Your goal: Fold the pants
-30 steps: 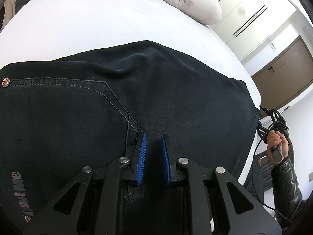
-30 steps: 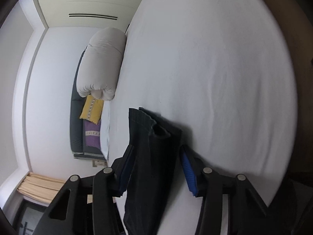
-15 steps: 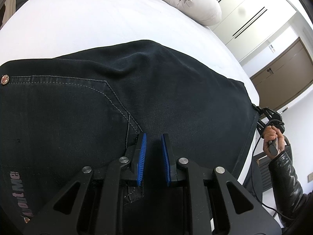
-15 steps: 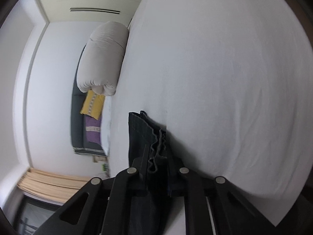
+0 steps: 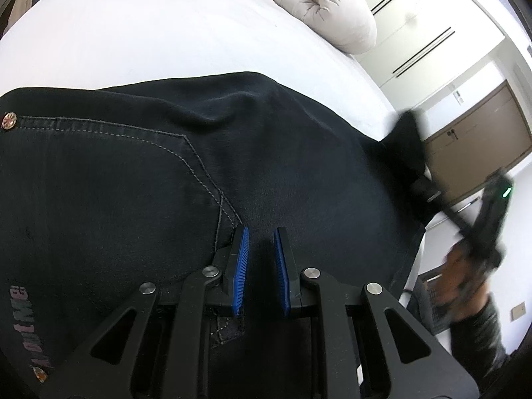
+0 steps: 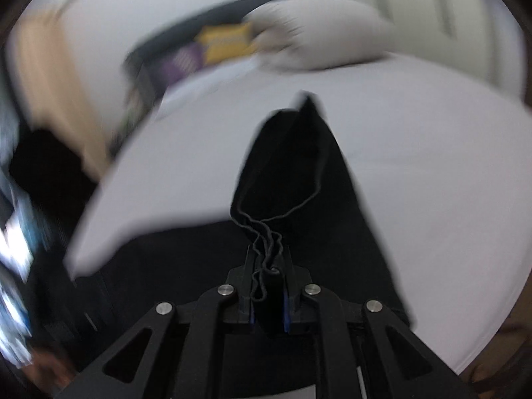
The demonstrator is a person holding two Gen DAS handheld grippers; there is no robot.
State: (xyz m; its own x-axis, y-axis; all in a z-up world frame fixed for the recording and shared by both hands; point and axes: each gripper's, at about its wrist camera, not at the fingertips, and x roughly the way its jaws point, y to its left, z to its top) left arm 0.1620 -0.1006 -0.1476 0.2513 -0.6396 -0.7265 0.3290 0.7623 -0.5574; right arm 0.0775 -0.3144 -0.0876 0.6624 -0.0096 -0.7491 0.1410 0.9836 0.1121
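Observation:
Dark denim pants (image 5: 139, 179) lie spread on the white bed (image 5: 133, 33), back pocket stitching and a rivet showing. My left gripper (image 5: 261, 232) rests low over the pants near the pocket corner, its blue pads a little apart with nothing between them. My right gripper (image 6: 267, 267) is shut on the bunched hem of the pants (image 6: 292, 173) and holds it lifted above the bed. In the left wrist view the right gripper (image 5: 429, 193) appears blurred at the right, lifting the far end of the pants.
A rolled beige duvet (image 5: 319, 3) lies at the far end of the bed; it also shows in the right wrist view (image 6: 319, 40). White wardrobe doors (image 5: 425, 33) and a brown door (image 5: 478, 133) stand beyond the bed edge. A dark sofa with yellow and purple cushions (image 6: 216, 46) is blurred.
My right gripper closed on the hem and has swung up and over the bed with it, fast enough to blur its view. My left gripper has stayed in place.

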